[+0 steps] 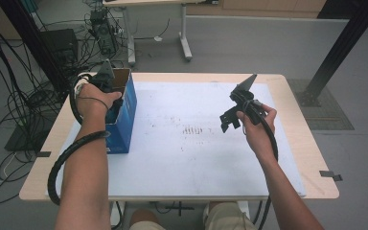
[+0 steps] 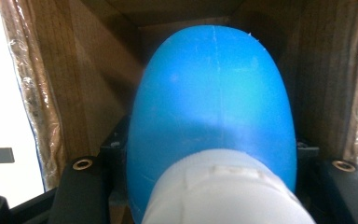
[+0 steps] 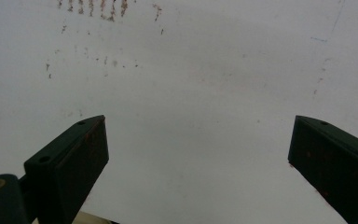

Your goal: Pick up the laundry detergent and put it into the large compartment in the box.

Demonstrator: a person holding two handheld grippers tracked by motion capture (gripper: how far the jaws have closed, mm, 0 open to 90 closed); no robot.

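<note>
Inside an open box (image 1: 124, 115) at the table's (image 1: 297, 139) left edge: the left gripper (image 1: 106, 88), clamped around a rounded object (image 2: 209, 107). Over the white mat (image 1: 187, 158), right of centre: the right gripper (image 1: 231, 120), jaws apart, well apart from the box.

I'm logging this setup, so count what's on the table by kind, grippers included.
Blue cardboard box: 1
Blue rounded object with white end, inside the box at the left gripper: 1
White table sheet: 1
Grippers, counting the right gripper: 2
Total: 5
</note>
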